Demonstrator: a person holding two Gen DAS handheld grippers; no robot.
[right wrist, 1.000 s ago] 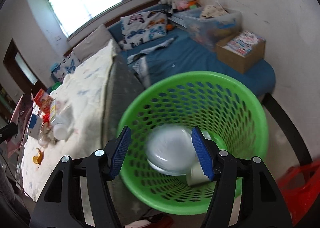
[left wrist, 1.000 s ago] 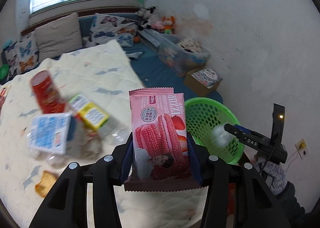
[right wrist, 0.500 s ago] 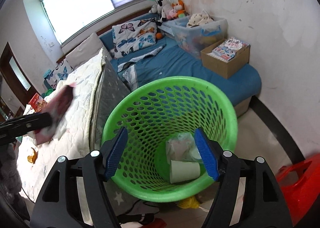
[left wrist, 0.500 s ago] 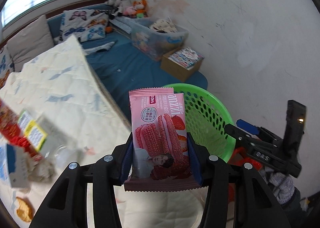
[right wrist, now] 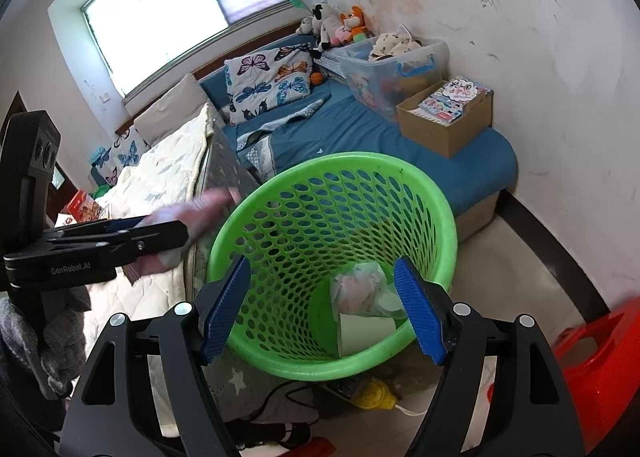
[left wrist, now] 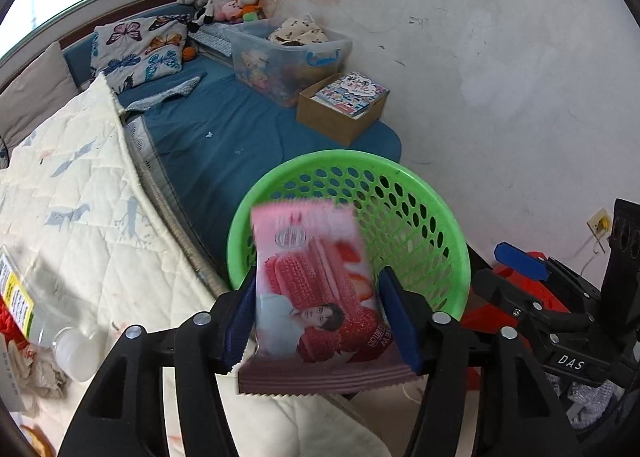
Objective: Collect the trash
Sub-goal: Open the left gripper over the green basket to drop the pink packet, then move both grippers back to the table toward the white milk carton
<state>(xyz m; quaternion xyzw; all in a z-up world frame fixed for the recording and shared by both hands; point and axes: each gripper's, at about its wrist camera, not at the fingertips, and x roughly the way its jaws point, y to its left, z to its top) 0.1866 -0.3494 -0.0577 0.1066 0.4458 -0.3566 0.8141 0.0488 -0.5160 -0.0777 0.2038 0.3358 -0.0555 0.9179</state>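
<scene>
My left gripper (left wrist: pixel 318 313) has opened around a pink snack wrapper (left wrist: pixel 316 289), which is blurred and tilting toward the green perforated basket (left wrist: pixel 424 217) just beyond it. In the right wrist view the left gripper (right wrist: pixel 168 233) and the wrapper (right wrist: pixel 200 213) hang at the basket's left rim (right wrist: pixel 224 233). My right gripper (right wrist: pixel 324 305) is open and empty above the basket, which holds a crumpled plastic bag (right wrist: pixel 360 289) and a paper cup (right wrist: pixel 364 333).
A cream quilted bed (left wrist: pixel 80 217) at left carries a plastic bottle (left wrist: pixel 36 321) and other litter. A blue mattress (left wrist: pixel 224 145), a clear storage bin (left wrist: pixel 288 53) and a cardboard box (left wrist: pixel 344 109) lie behind the basket. A red stool (right wrist: pixel 600 361) stands at right.
My left gripper has swung right from the bed to the basket and its jaws have spread off the wrapper, which is slipping. My right gripper let the bag fall into the basket and rose.
</scene>
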